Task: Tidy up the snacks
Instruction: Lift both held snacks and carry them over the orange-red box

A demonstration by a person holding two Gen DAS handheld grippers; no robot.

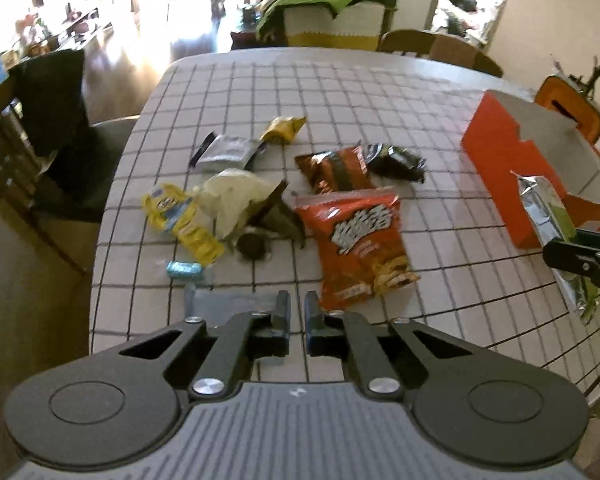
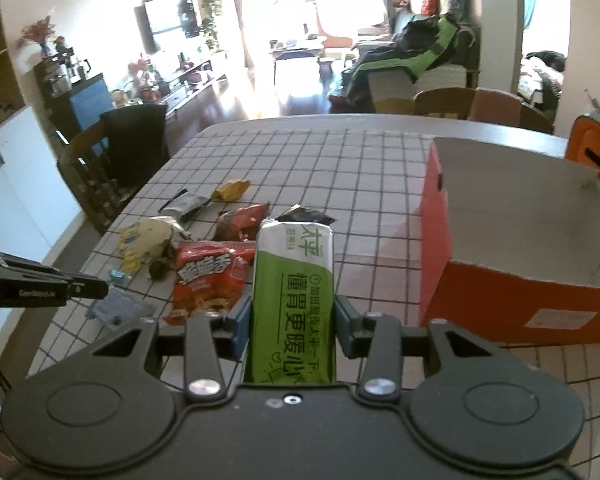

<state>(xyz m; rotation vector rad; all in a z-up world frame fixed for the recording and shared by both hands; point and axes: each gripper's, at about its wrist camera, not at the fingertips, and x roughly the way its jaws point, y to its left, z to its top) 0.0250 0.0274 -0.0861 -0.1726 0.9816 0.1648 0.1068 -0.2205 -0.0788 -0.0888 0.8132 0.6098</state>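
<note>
The right gripper [image 2: 293, 320] clamps a green-and-white packet [image 2: 294, 296], its lower end hidden behind the gripper body, near the orange box [image 2: 434, 248]. The left gripper [image 1: 297, 312] hangs closed and empty above blurred snacks [image 1: 356, 240] on the checked table [image 1: 340, 92].

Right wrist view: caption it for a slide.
Right gripper grips a green cracker packet beside the empty orange box.

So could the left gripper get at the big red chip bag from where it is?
Probably yes. The left gripper is shut and holds nothing, and the red chip bag lies flat just ahead to its right, nothing on top. It would have to open first. The right gripper is off toward the box.
</note>
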